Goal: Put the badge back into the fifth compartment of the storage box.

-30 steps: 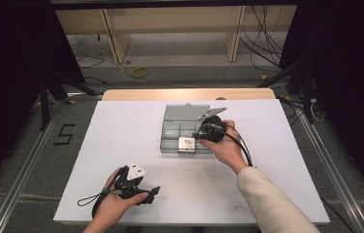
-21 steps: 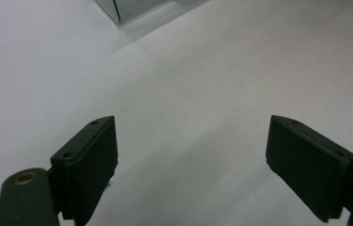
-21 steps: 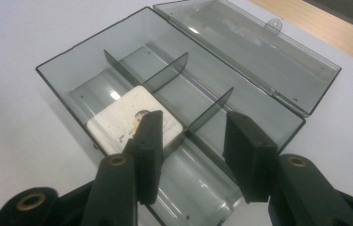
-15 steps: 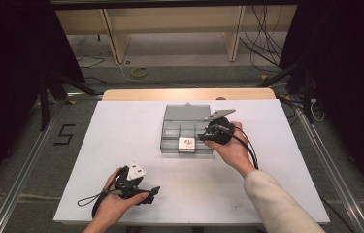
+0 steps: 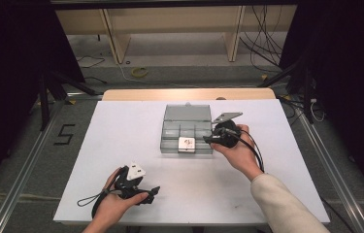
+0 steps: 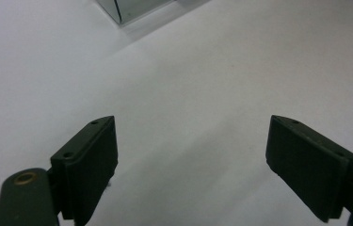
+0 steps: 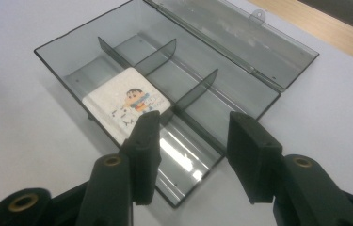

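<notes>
A clear grey compartment box (image 5: 172, 131) lies open in the middle of the white table, its lid (image 5: 188, 112) flat behind it. A white tile with a cartoon figure (image 5: 186, 144) (image 7: 127, 101) rests in the front middle compartment. My right gripper (image 5: 208, 141) (image 7: 190, 122) hovers at the box's right front corner, pointing left. Its jaws have just been opening and hold nothing, so it is open. My left gripper (image 5: 149, 195) (image 6: 190, 122) rests near the table's front left, open wide over bare tabletop. A corner of the box (image 6: 132, 9) appears far ahead of it.
The white table (image 5: 121, 145) has a wooden strip (image 5: 189, 94) along its far edge. Cables trail from both grippers. Metal rails (image 5: 19, 170) run along the floor on both sides, and shelving legs stand behind the table.
My right gripper has drawn back to the right, from over the box to its right edge, and its jaws stand a little wider. The left gripper has stayed put.
</notes>
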The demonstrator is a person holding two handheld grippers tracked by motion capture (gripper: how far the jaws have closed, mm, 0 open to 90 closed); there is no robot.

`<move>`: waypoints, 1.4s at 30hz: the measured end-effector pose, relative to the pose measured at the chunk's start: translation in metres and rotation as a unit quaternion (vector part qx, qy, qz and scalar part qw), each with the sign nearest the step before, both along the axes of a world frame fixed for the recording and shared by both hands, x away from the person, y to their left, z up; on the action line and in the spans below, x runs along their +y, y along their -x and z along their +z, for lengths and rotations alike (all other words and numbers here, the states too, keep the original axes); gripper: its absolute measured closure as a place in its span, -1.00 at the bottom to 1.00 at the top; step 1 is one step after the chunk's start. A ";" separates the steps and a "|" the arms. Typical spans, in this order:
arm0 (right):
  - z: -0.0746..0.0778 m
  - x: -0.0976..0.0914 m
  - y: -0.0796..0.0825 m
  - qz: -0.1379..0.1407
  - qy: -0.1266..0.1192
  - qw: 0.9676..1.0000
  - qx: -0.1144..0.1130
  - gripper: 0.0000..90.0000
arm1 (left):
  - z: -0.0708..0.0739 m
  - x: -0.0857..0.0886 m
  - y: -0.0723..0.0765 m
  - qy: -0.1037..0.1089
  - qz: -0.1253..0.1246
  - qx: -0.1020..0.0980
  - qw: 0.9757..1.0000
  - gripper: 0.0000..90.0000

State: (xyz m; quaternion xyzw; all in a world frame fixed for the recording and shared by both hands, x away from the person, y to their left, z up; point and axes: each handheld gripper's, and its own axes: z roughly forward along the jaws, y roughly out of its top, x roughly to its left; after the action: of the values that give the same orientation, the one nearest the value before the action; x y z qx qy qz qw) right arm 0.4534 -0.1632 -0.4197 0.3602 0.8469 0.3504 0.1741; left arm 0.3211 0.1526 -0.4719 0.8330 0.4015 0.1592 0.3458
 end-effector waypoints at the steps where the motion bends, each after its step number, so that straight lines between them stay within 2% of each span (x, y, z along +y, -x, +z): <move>1: 0.000 -0.002 0.001 0.000 0.001 1.000 0.000 0.20 | 0.000 0.000 0.000 0.000 0.000 0.000 1.000 -0.63; 23: -0.005 -0.048 0.033 -0.007 -0.017 1.000 -0.002 -0.13 | 0.000 0.001 0.000 -0.001 0.005 -0.001 1.000 -0.63; 42: -0.013 -0.089 0.061 -0.016 -0.052 0.998 -0.009 -0.45 | -0.001 0.004 0.000 -0.001 0.009 0.000 1.000 -0.64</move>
State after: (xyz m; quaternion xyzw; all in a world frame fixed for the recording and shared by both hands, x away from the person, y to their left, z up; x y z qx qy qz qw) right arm 0.3929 -0.2526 -0.4326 0.3793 0.8199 0.3945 0.1679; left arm 0.3212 0.1562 -0.4727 0.8294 0.4089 0.1628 0.3440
